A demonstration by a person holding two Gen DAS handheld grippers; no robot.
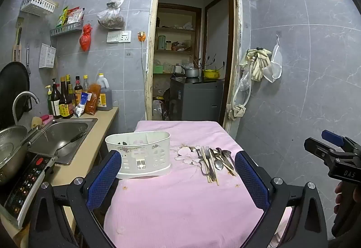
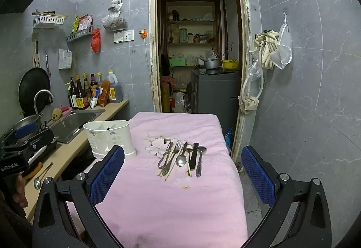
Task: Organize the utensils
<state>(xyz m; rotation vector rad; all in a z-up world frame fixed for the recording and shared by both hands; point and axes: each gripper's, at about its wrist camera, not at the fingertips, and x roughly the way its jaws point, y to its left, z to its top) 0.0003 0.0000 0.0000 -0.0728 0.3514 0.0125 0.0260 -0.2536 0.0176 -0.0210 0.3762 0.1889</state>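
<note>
A pile of utensils [image 1: 214,162] lies on the pink tablecloth [image 1: 180,203]: forks, spoons, a knife and wooden chopsticks. It also shows in the right wrist view [image 2: 180,157]. A white divided utensil holder [image 1: 138,153] stands to the left of the pile and appears in the right wrist view [image 2: 110,139]. My left gripper [image 1: 178,173] is open and empty, held over the near part of the table. My right gripper [image 2: 182,171] is open and empty, short of the pile. Each gripper shows at the edge of the other's view.
A counter with a steel sink [image 1: 65,135], faucet, bottles [image 1: 65,99] and an induction cooker [image 1: 24,189] runs along the left. An open doorway [image 1: 194,45] lies behind the table. Gloves and bags hang on the right wall [image 2: 270,49]. A spoon lies on the counter [image 2: 40,178].
</note>
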